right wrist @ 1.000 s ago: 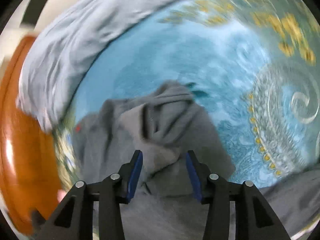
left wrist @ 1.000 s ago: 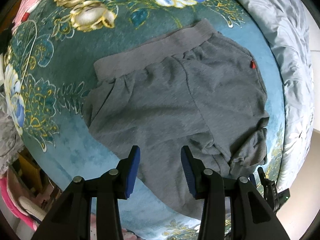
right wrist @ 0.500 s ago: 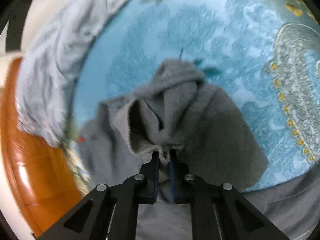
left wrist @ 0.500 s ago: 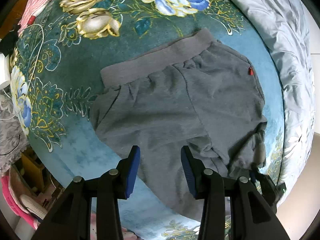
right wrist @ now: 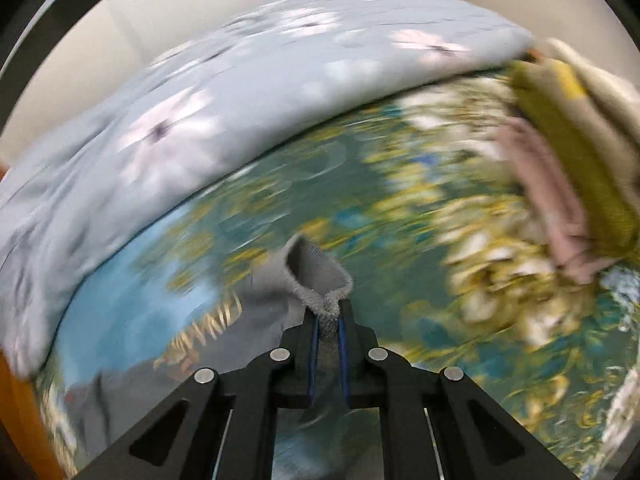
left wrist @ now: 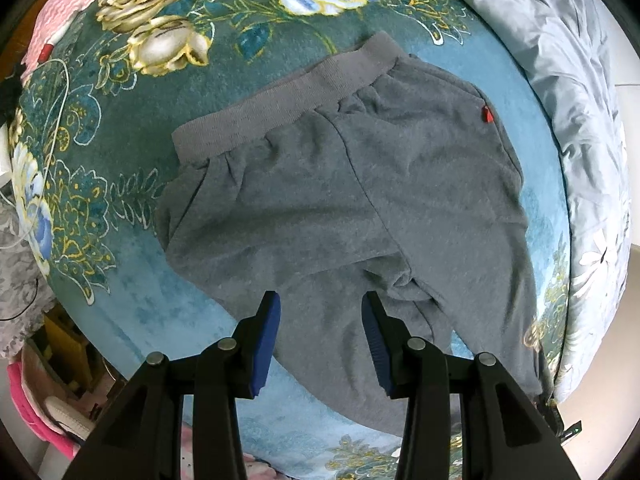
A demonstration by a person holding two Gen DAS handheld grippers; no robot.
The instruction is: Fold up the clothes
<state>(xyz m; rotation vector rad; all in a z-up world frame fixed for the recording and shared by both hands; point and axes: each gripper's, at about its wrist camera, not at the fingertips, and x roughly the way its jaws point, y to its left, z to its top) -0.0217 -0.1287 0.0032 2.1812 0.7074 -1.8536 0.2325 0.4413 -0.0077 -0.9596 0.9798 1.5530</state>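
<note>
Grey sweatpants (left wrist: 340,184) lie spread on a teal floral bedspread (left wrist: 120,160), waistband (left wrist: 288,92) at the far side, a small red tag (left wrist: 486,114) on the right hip. My left gripper (left wrist: 320,320) is open and hovers over the near leg of the pants. My right gripper (right wrist: 328,320) is shut on a grey leg cuff (right wrist: 316,276) of the pants and holds it lifted above the bedspread (right wrist: 360,208). The right wrist view is motion blurred.
A pale grey floral duvet (left wrist: 568,80) lies bunched along the right of the bed, and shows in the right wrist view (right wrist: 200,100). Folded pink and yellow clothes (right wrist: 560,184) are stacked at right. A pink cloth (left wrist: 60,20) lies far left. Clutter sits beside the bed (left wrist: 48,360).
My right gripper closed on the bunched grey leg cuff, then lifted and swung it across the bed. The crumpled right leg is now pulled straight. My left gripper stayed open.
</note>
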